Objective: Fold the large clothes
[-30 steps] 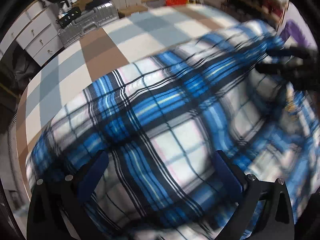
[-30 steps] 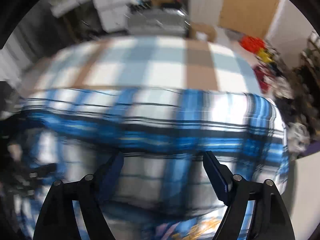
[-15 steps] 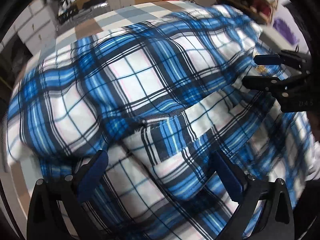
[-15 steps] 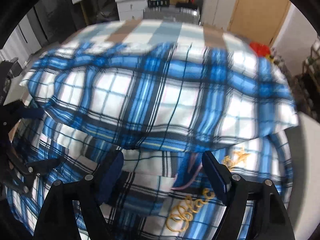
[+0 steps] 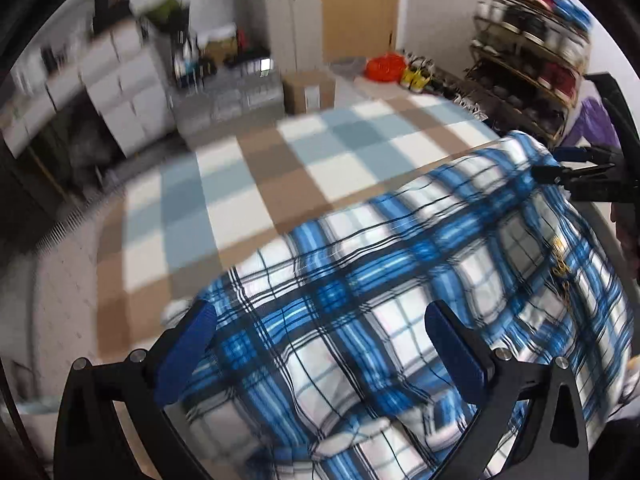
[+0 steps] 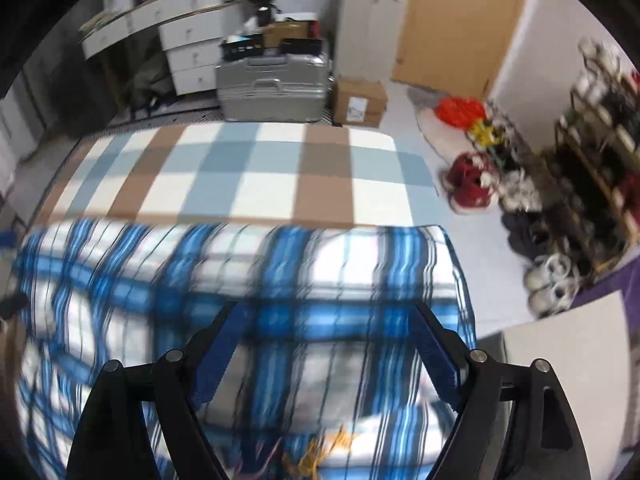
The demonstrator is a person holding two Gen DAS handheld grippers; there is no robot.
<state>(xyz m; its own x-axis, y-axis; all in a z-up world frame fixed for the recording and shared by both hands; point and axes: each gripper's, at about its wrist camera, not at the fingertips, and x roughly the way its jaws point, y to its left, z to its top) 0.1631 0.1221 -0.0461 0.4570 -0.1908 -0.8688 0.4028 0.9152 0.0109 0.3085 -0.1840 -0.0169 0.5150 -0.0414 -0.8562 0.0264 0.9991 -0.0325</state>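
A large blue, white and black plaid garment [image 5: 380, 300] lies in a thick folded stack on a bed with a checked cover [image 5: 260, 184]. My left gripper [image 5: 320, 320] hovers open over its near left part, and the blue pads do not press the cloth. My right gripper [image 6: 328, 312] hangs above the garment [image 6: 280, 272] near its right edge. Its jaws are wide and still opening, with cloth beneath the gap but nothing pinched. In the left wrist view the right gripper [image 5: 576, 168] shows at the garment's far right corner. Yellow embroidery [image 6: 316, 452] peeks out at the front.
The blue, brown and white checked cover [image 6: 260, 176] stretches bare beyond the garment. Past the bed stand a silver suitcase [image 6: 272, 84], a cardboard box [image 6: 360, 102] and white drawers [image 6: 192, 52]. A shoe rack [image 5: 528, 60] and loose shoes [image 6: 548, 280] line the right side.
Both grippers have risen and pulled back from the garment. The plaid cloth, which filled both views half a second ago, now lies lower in the frames, and more bed cover and room show.
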